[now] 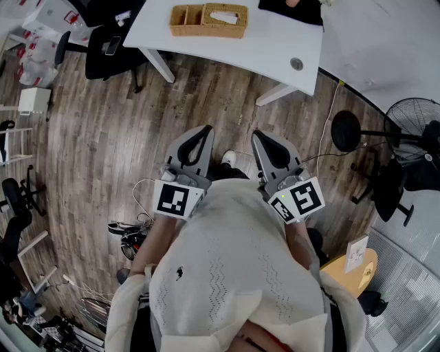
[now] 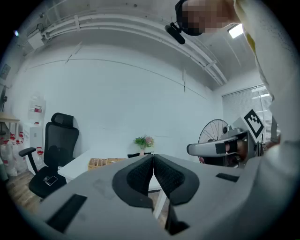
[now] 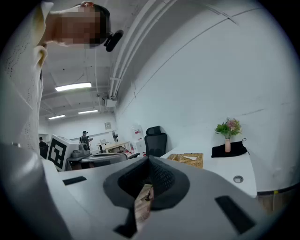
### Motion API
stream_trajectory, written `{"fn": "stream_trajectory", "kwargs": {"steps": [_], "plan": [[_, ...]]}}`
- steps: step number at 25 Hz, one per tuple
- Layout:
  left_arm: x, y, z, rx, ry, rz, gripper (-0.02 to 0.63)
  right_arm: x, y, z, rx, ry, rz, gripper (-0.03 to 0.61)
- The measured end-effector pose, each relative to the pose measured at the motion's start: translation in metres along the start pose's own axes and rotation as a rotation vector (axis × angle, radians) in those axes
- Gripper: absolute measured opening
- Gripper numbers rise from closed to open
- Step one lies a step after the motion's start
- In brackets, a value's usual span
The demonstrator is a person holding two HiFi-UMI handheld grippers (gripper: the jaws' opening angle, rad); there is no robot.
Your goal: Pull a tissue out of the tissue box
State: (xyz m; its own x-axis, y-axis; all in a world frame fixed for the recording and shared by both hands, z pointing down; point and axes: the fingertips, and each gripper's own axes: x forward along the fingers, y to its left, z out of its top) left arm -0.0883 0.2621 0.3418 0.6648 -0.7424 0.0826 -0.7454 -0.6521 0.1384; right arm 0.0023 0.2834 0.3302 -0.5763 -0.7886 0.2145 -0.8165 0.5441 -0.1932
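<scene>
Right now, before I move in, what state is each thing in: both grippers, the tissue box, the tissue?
Left gripper: jaws shut, empty, held back from the table.
Right gripper: jaws shut, empty, also held back from the table.
Tissue box: upright on the table, untouched.
Tissue: showing in the top slot, not pulled out.

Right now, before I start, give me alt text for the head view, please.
Seen from above, a person holds the left tongs and right tongs shut near the chest, over wood floor. Ahead, a white table carries a wicker tissue box with a tissue showing; a fan stands at right.
</scene>
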Motion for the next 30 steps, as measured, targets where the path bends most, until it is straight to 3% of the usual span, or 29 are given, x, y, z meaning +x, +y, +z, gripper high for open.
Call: {"fn": "stream_trajectory", "kwargs": {"steps": [3,10,16,18,21,30], "plan": [[-0.004,-0.002,0.004,-0.049,0.004,0.005,0.014,-0.003,0.003,-0.002,0.009,0.005,-0.007,0.0],[-0.017,0.008,0.002,-0.013,-0.025,0.006,0.014,-0.001,0.017,-0.005,0.011,0.008,-0.018,0.0],[-0.027,0.011,0.007,-0.031,-0.034,0.002,0.017,0.004,0.032,-0.008,0.003,0.008,-0.009,0.0],[-0.032,0.016,0.006,-0.012,-0.045,0.013,0.027,0.007,0.037,-0.01,0.001,0.008,-0.001,0.0],[-0.041,0.025,0.001,-0.006,-0.044,0.021,0.104,0.012,0.047,-0.013,-0.01,0.008,0.008,0.0],[-0.055,0.042,0.006,-0.046,-0.053,0.032,0.104,0.024,0.065,-0.012,-0.009,-0.009,0.006,0.002]]}}
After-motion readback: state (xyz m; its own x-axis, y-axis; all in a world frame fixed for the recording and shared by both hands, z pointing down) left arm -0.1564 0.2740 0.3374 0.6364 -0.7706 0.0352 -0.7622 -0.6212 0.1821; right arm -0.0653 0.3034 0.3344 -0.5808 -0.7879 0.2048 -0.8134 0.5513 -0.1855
